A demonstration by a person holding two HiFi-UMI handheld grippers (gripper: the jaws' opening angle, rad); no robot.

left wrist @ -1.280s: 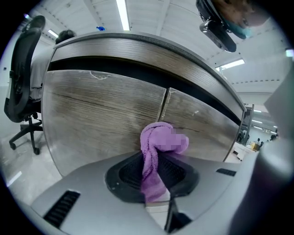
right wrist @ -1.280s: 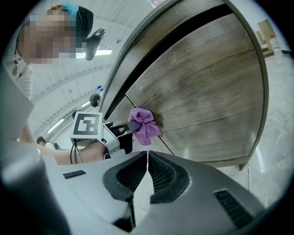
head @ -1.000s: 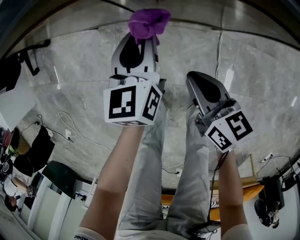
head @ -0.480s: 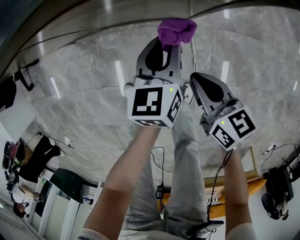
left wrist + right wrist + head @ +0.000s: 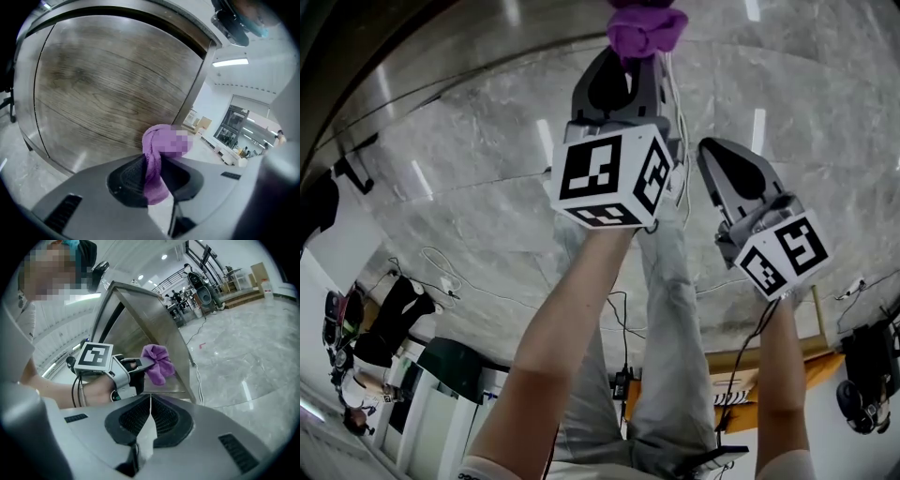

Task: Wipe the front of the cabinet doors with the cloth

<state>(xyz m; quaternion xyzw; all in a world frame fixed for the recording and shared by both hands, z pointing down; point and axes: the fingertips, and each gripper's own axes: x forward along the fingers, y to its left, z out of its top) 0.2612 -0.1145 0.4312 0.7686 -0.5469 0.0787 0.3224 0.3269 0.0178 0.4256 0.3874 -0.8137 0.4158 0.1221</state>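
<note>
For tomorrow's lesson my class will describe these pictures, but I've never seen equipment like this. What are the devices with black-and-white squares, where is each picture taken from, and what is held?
There is no robot here: a person holds a hand-held gripper, a two-jaw clamp, in each hand. Each carries a cube with square markers. The head view comes from a camera on the person's head, looking down at the grey marble floor. The other two come from cameras riding on each tool. The left hand-held gripper is clamped on a crumpled purple cloth, facing a brown wood-grain cabinet door. The right hand-held gripper is shut and empty.
</note>
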